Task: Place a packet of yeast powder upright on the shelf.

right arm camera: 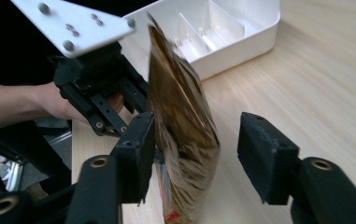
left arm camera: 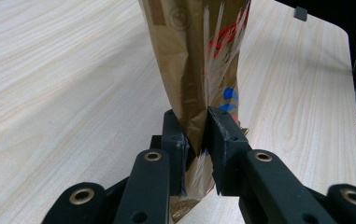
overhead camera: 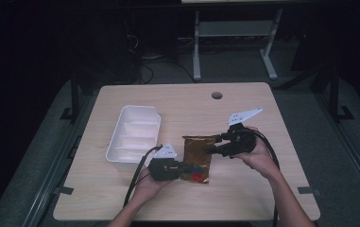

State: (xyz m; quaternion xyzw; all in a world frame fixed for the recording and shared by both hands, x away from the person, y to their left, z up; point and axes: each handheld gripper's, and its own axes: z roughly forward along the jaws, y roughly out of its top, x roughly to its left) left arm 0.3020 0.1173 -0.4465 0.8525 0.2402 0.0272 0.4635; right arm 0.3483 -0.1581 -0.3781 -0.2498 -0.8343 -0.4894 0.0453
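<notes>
Now a brown foil pouch (overhead camera: 197,158) sits on the wooden worktop (overhead camera: 244,194), just right of a white divided tray (overhead camera: 134,134). The left gripper (left arm camera: 195,140) has its fingers (left arm camera: 173,135) clenched on the pouch's near end, the crumpled edge pinched tight between them. The right gripper (right arm camera: 194,149) is at the pouch's far end with its fingers (right arm camera: 264,154) released: they stand apart on either side of the pouch, one close against it, the other clear of it. Both hands rest near the worktop's front half.
</notes>
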